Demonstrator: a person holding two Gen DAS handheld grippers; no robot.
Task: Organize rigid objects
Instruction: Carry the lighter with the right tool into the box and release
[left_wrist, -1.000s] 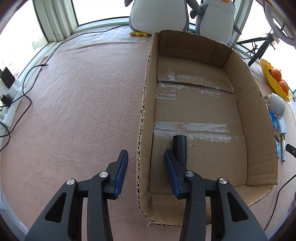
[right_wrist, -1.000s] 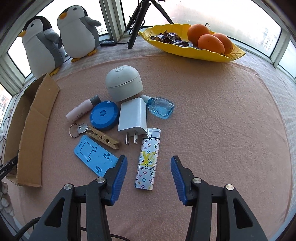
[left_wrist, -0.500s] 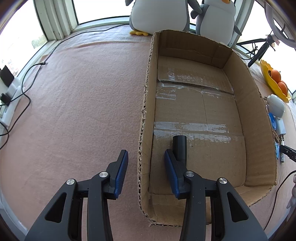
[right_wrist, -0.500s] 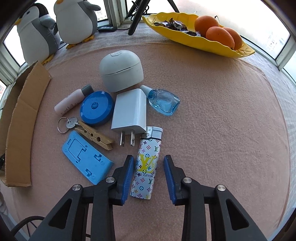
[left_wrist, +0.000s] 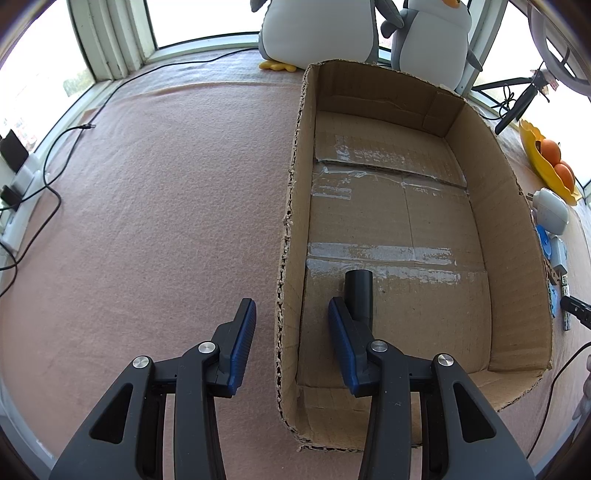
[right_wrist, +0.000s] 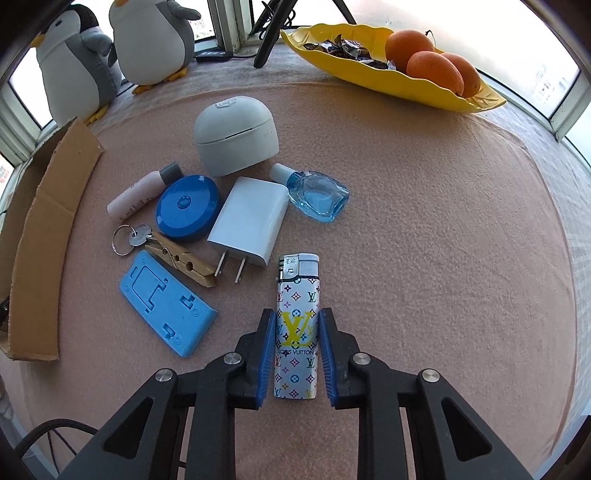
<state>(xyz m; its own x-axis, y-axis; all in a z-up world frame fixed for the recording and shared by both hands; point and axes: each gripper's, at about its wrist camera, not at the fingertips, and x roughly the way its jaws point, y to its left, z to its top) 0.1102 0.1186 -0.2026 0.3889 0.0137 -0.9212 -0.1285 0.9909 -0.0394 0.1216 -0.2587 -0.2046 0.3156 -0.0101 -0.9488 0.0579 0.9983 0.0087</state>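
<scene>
The right gripper (right_wrist: 296, 341) points steeply down at the pink felt surface (right_wrist: 424, 229) and its jaws have just been closing around a patterned lighter (right_wrist: 296, 328); the blue pads sit against both long sides of the lighter, which lies flat with its metal head pointing away, so it is pinched between them. Just left of the lighter lies the rest of the pile: a white plug adapter (right_wrist: 249, 221) with its prongs toward the near side, a wooden clothespin (right_wrist: 181, 260) touching a key on a ring (right_wrist: 131, 234), a light blue phone stand (right_wrist: 166, 302) nearest on the left, a round blue case (right_wrist: 187, 207), a small pink tube (right_wrist: 142, 194), a grey-white domed case (right_wrist: 236, 134) farther off, and a small blue glass bottle (right_wrist: 316, 194) to the right of the adapter. Far right sits a yellow dish (right_wrist: 388, 77) holding oranges (right_wrist: 434, 70); two plush penguins (right_wrist: 147, 37) stand far left by the window. The left gripper (left_wrist: 291, 336) hangs over the near left wall of the cardboard box (left_wrist: 291, 236), one finger outside it and one inside, the jaws spread with a clear gap either side of the wall and not pressing on it. A black tube (left_wrist: 359, 295) lies on the box floor just beside the inner finger, apparently touching it. In the left view the pile shows only as a strip beyond the box's right wall
</scene>
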